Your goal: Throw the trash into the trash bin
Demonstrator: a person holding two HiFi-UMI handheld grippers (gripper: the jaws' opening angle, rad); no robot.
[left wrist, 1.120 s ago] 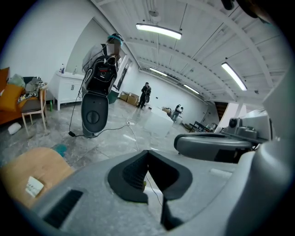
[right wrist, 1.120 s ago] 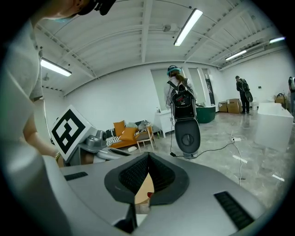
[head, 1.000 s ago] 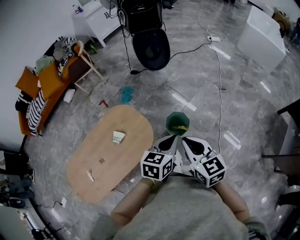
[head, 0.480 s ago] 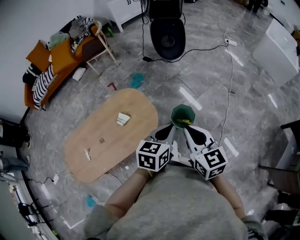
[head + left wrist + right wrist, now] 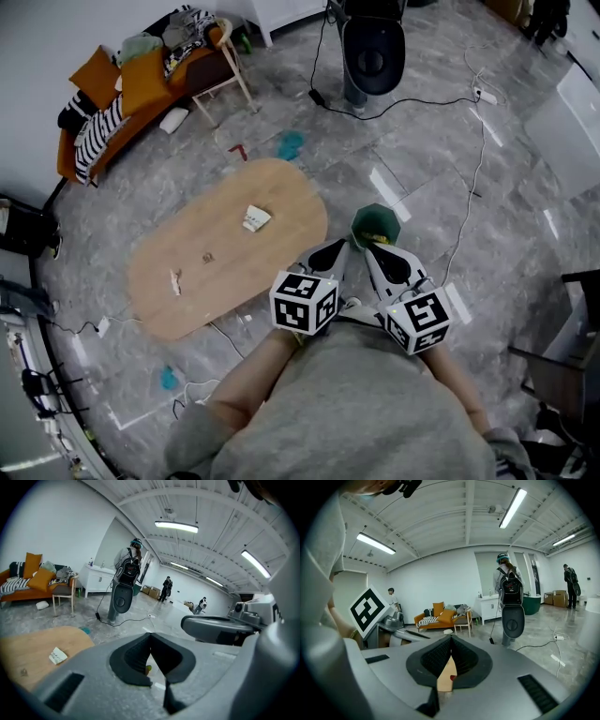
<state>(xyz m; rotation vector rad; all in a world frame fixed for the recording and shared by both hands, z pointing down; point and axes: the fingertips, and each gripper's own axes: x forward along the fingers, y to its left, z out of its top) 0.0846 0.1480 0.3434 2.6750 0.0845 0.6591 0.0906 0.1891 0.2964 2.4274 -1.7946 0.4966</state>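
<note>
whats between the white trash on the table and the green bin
Head view: only bare table and a strip of floor between the white trash and the green bin.

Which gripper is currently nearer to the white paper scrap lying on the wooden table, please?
Left. The left gripper hangs just off the table edge nearest the white paper scrap; the right gripper is farther off, beside the green bin.
</note>
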